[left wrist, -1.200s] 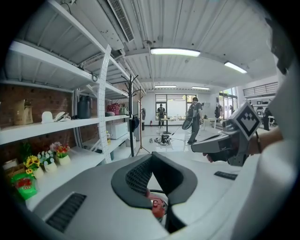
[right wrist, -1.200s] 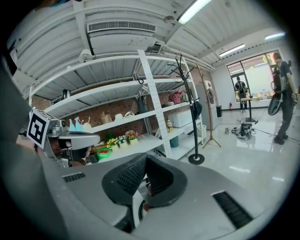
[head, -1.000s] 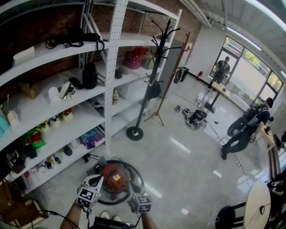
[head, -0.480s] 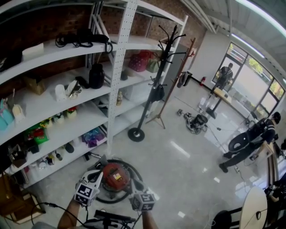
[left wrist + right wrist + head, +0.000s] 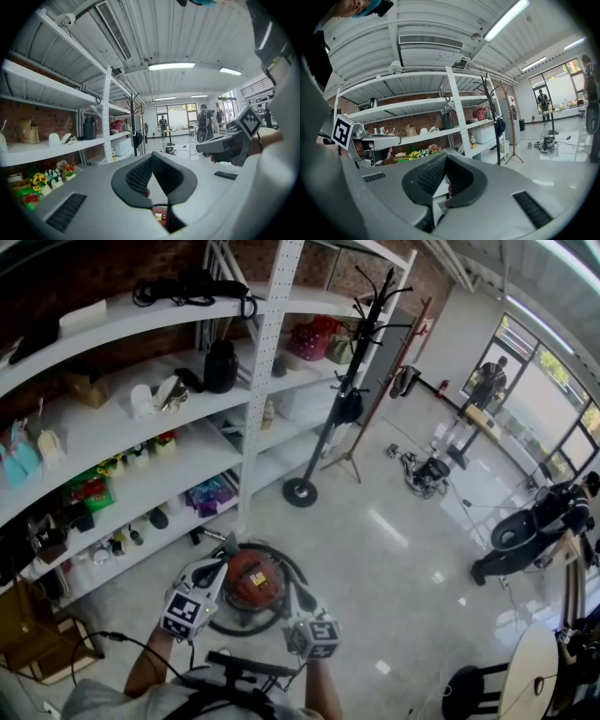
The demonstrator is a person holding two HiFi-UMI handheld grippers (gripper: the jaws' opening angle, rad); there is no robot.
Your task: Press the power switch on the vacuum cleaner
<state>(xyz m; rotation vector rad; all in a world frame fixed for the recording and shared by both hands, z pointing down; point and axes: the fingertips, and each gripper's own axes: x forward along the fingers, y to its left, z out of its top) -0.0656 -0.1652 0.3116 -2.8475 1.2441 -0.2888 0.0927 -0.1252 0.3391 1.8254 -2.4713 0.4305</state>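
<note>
A round red vacuum cleaner [image 5: 253,579] with a black hose coiled round it sits on the floor by the shelving, straight below me in the head view. My left gripper [image 5: 221,566] hangs over its left edge and my right gripper [image 5: 293,590] over its right edge, both pointing at it from above. In the left gripper view the left gripper [image 5: 151,159] has its black pads meeting at the tips, holding nothing, and a bit of the red vacuum cleaner [image 5: 160,213] shows through the gap below. The right gripper [image 5: 446,158] looks the same, tips together. I cannot make out the power switch.
White shelving [image 5: 264,381] full of small goods runs along the left. A black coat stand [image 5: 302,489] stands just beyond the vacuum. Farther right are a cable pile [image 5: 427,474], a bent-over person [image 5: 525,531], a round table [image 5: 539,662] and a stool [image 5: 469,695].
The head view has shifted, so vacuum and grippers sit slightly higher and more to the right in the picture. Both grippers stay beside the vacuum, jaws unchanged.
</note>
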